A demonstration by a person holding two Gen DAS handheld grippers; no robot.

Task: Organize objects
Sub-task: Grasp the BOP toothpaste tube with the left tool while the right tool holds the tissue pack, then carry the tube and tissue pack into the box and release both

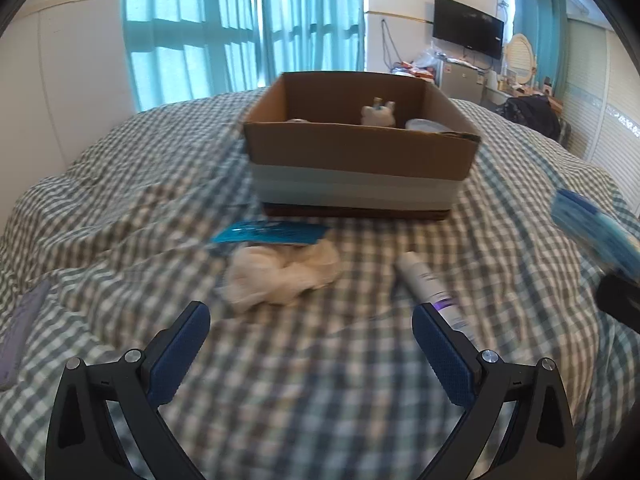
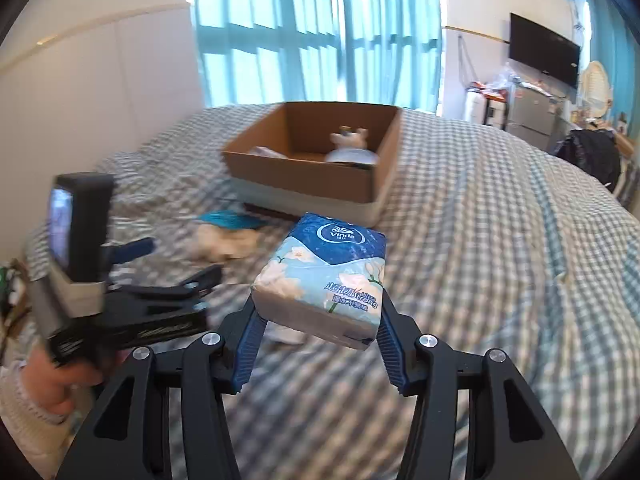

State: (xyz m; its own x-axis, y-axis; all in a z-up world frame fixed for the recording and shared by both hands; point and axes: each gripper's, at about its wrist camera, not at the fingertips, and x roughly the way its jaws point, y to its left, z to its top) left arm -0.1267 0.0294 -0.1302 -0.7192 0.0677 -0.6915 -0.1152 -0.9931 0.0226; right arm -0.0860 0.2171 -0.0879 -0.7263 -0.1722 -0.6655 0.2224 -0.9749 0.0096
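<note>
My right gripper (image 2: 318,312) is shut on a blue and white Vinda tissue pack (image 2: 328,276) and holds it above the checked bed; the pack also shows at the right edge of the left wrist view (image 1: 592,228). My left gripper (image 1: 310,320) is open and empty, low over the bed, near a crumpled white cloth (image 1: 280,272), a blue card (image 1: 268,234) and a white tube (image 1: 430,286). An open cardboard box (image 1: 360,152) stands beyond them on the bed, with a small white plush toy (image 1: 378,114) and a pale lid (image 1: 426,125) inside.
The checked bedcover (image 1: 120,200) is rumpled at the left. A wall with teal curtains (image 1: 240,32) is behind the bed. A TV (image 1: 468,26), a dresser and a dark bag (image 1: 532,114) stand at the far right. The left gripper's body (image 2: 120,300) shows left in the right wrist view.
</note>
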